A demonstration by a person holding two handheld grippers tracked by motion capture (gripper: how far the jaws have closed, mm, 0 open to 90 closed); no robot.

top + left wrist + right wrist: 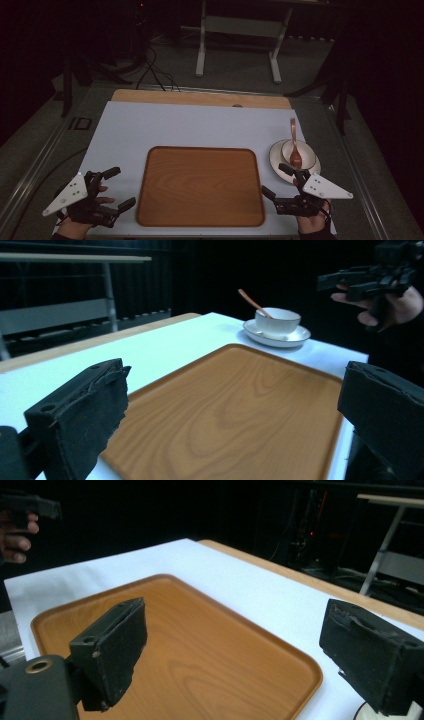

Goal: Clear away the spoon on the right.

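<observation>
My left gripper (116, 189) sits at the near left corner of the table, at about 8 o'clock from the wooden tray (200, 186), just off the tray's left edge. Its jaws stand released, wide apart, with nothing between them; in the left gripper view the two black pads frame the tray's bare surface (235, 415).

My right gripper (281, 180) sits at the near right, at about 4 o'clock from the tray's centre, just off its right edge. Its jaws are likewise released and spread, gripping nothing; in the right gripper view the tray (200, 650) lies between and beyond the pads, and my left hand (17, 535) appears at 10 o'clock with its gripper.

The tray lies flat on the white mat (190, 127), in the near middle, nothing resting on it.

At roughly 2 o'clock from the tray, just beyond my right gripper, a white saucer (276, 157) carries a white cup (305, 151). A wooden spoon (295, 145) rests with its bowl in the cup and its handle pointing away toward 12 o'clock. Saucer and tray are near each other but apart.

Beyond the mat, a strip of bare wooden tabletop (200, 97) runs along the far edge. Farther still, a pale metal frame (240, 30) stands on the dark floor, with cables (155, 70) at 11 o'clock
</observation>
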